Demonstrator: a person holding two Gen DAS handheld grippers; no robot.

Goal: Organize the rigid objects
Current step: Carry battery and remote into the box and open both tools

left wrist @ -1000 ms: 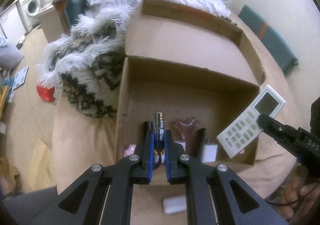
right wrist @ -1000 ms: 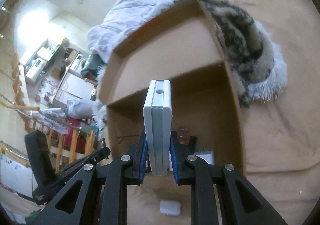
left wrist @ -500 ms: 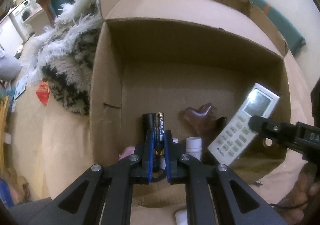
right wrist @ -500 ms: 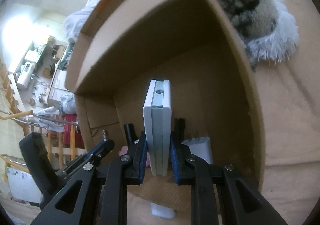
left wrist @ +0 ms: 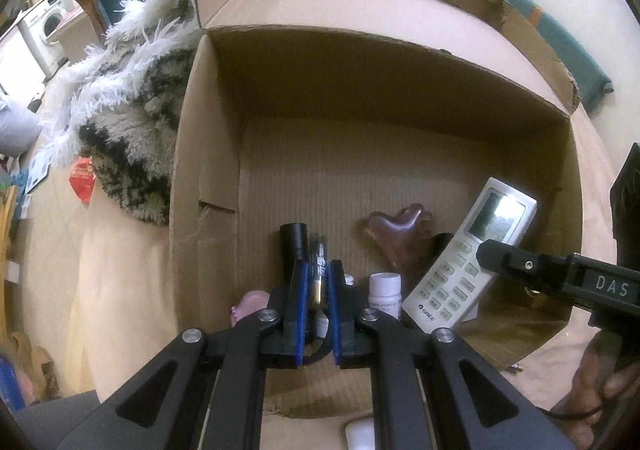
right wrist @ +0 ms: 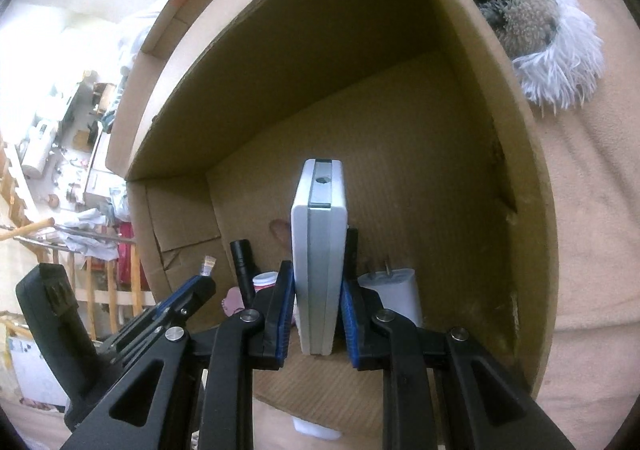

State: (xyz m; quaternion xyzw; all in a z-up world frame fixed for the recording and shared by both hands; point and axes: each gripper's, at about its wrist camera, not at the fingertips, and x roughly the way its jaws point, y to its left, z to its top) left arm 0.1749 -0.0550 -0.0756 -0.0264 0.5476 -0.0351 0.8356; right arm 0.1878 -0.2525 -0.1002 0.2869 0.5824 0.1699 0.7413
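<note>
My left gripper (left wrist: 318,270) is shut on a black and gold battery (left wrist: 319,270), held low inside the open cardboard box (left wrist: 208,153). My right gripper (right wrist: 318,278) is shut on a white remote control (right wrist: 319,250), seen edge-on in the right wrist view and face-on, remote control (left wrist: 468,254), in the left wrist view, where it hangs over the box's right side. The left gripper (right wrist: 202,282) with the battery tip (right wrist: 208,265) shows at the left of the right wrist view. On the box floor lie a black tube (left wrist: 293,246), a white bottle (left wrist: 385,288), a brown heart-shaped piece (left wrist: 400,236), a pink thing (left wrist: 250,302) and a white charger (right wrist: 396,290).
The box stands on a beige bed cover (left wrist: 120,290). A shaggy black and white throw (left wrist: 132,105) lies left of the box. A small white object (left wrist: 358,434) lies on the cover just before the box's near wall. A hand (left wrist: 600,382) holds the right gripper's handle.
Both grippers have sunk from above the box rim down into the box, each keeping its object. The box's floor and its contents now fill both views.
</note>
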